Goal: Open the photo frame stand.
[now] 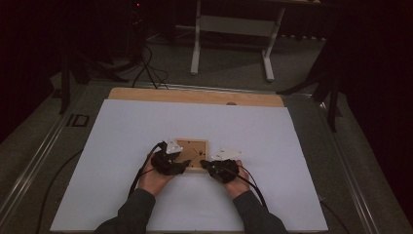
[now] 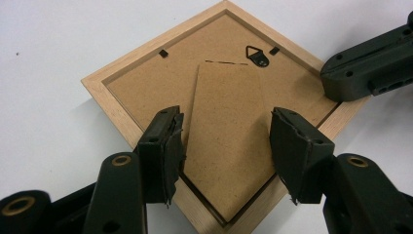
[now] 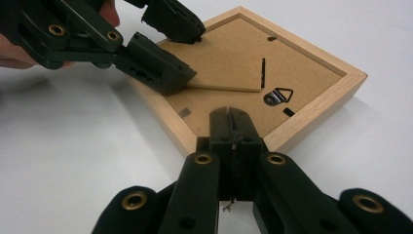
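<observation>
White sheet covers your worktop (image 1: 146,126); dim room, grey floor beyond. Your left gripper (image 2: 226,146) jaws released astride the frame's (image 2: 117,109) stand flap (image 2: 226,141); right gripper (image 3: 233,131) clenched, empty.

Each black gripper (image 1: 181,165) has brass-ringed screw holes, a grey three-cornered plate, a black cable; sleeves (image 1: 130,214) dark grey.

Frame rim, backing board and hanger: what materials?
Frame rim: looks like pale wood, matte, with visible grain. Backing board and its fold-out stand flap: brown fibreboard or hardboard by the look, with a speckled, dull surface. Hanger: small dark triangular loop, probably metal; too small to be sure.
</observation>
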Available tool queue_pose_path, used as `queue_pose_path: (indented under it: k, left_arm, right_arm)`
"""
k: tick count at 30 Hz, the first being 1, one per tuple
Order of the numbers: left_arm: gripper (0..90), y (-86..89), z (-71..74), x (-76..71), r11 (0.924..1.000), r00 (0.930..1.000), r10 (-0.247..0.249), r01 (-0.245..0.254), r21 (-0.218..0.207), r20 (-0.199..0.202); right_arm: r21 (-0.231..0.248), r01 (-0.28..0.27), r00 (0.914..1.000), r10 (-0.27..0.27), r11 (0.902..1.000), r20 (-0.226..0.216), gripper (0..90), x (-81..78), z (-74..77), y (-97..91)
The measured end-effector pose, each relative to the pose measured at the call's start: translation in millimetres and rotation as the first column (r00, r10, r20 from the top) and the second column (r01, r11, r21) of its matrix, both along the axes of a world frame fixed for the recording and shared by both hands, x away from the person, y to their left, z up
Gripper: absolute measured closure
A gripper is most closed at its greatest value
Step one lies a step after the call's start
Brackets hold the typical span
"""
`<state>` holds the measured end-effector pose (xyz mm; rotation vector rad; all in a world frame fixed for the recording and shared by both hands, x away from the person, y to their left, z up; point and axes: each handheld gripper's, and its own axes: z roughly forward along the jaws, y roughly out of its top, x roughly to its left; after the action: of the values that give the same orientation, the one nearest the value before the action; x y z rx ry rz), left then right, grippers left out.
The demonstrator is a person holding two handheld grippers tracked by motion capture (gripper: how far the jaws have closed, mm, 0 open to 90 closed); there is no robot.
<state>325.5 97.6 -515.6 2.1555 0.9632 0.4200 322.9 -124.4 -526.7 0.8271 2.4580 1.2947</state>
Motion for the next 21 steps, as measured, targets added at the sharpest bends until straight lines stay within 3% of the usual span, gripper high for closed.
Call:
queue_pose_path:
  k: [6,12,15,21]
  left_arm:
    - [51.5,-3.0,4.8,1.9,0.9993,0.9998,-0.019,0.019,0.033,-0.012]
    - [51.4,-4.0,15.6,1.3,0.9999,1.0,-0.007,0.007,0.012,-0.001]
    - [51.2,-5.5,16.2,1.9,0.9997,0.9999,-0.002,0.002,0.026,-0.012]
    - [45.8,-1.0,19.3,2.8,0.999,0.999,0.016,-0.017,-0.04,-0.042]
  right_arm:
    - [-0.001,-0.001,1.0,0.001,1.0,-0.002,89.9,0.2,0.1,-0.1]
    - [0.0,-0.001,1.0,0.001,1.0,-0.001,89.9,0.4,-0.1,0.0]
    - [0.0,-0.001,1.0,0.001,1.0,0.0,89.9,0.5,-0.2,0.1]
    - [-0.003,-0.002,1.0,0.002,1.0,0.002,89.9,0.3,-0.2,0.2]
